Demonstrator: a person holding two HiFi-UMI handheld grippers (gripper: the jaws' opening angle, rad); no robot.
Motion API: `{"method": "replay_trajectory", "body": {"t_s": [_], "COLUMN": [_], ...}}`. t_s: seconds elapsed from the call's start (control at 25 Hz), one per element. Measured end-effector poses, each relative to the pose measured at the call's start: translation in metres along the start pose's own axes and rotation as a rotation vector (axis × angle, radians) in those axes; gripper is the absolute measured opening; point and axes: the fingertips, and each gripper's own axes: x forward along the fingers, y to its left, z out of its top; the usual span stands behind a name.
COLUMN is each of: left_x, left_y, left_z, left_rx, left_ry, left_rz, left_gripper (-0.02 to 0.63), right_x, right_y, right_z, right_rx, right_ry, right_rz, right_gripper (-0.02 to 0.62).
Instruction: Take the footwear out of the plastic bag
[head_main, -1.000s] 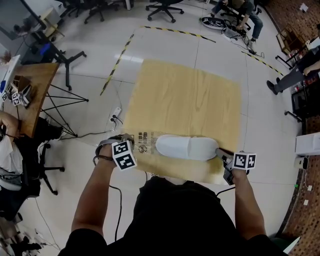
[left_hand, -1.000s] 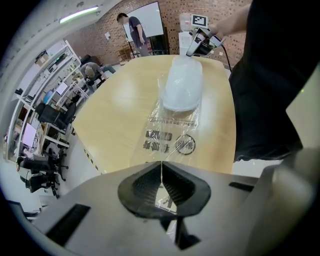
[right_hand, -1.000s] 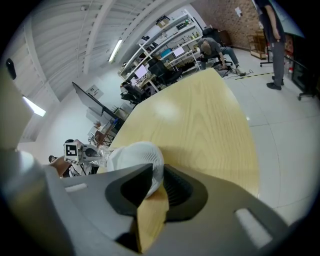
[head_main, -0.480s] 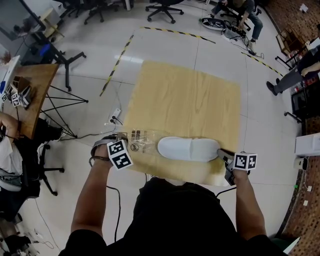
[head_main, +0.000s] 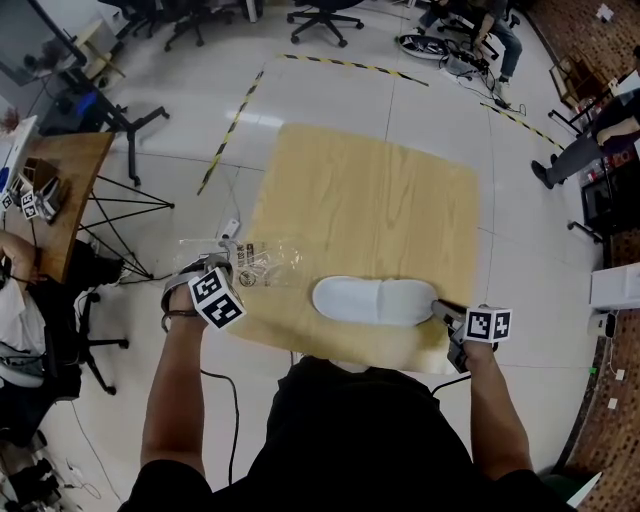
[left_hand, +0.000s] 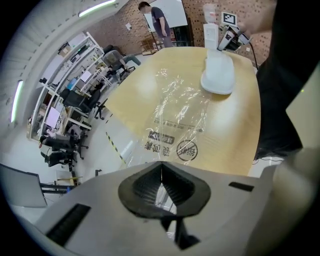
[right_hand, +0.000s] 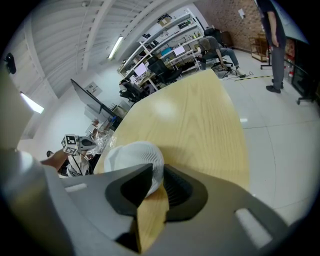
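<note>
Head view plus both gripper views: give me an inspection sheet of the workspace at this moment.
Surface: light wooden table, holding only the job's things.
Job's things: white slipper lies near the front edge, out of the plastic bag; the bag reaches partly past the table's left edge.
Clutter: nothing seen on the table.
Grippers: left tongs shut on the plastic bag; right tongs shut on the slipper's end.
Cables: black cable on the floor beside the person; power strip by the table's left side.
Surroundings: striped floor tape, office chair, side desk, people seated far off.
</note>
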Motion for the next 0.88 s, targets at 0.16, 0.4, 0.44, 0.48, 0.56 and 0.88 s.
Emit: {"method": "replay_trajectory", "body": {"t_s": [0.16,0.4,0.44,0.48,0.56,0.88], "left_x": [-0.015,-0.023,-0.022,-0.02,-0.016,0.01], "left_y": [0.029,0.035,0.03,0.024,0.012,-0.045], "left_z": [0.017,0.094,0.113,0.133,0.174,0.285], "left_rx": [-0.086,-0.092,-0.077,-0.062,-0.038,0.104], "left_ry": [-0.034,-0.159,-0.183,-0.205,-0.241,-0.267], "left_rz": [0.084,0.094,0.074,0.053,0.011,-0.117], "left_gripper": [0.008,0.008,0.008,0.008,0.008,0.008], "right_x": [0.0,0.002,0.003,0.004,0.007,0.012], "right_y": [0.003,0.009,0.01,0.012,0.017,0.027], "right_z": [-0.001,-0.005,-0.005,-0.004,-0.001,0.008], "right_rx": [0.011,0.012,0.013,0.014,0.015,0.007], "right_ry": [-0.007,-0.012,-0.014,-0.016,-0.02,-0.023], "right_rz": [0.005,0.014,0.016,0.02,0.029,0.044], "right_gripper": [0.072,0.072,0.072,0.072,0.071,0.069]}}
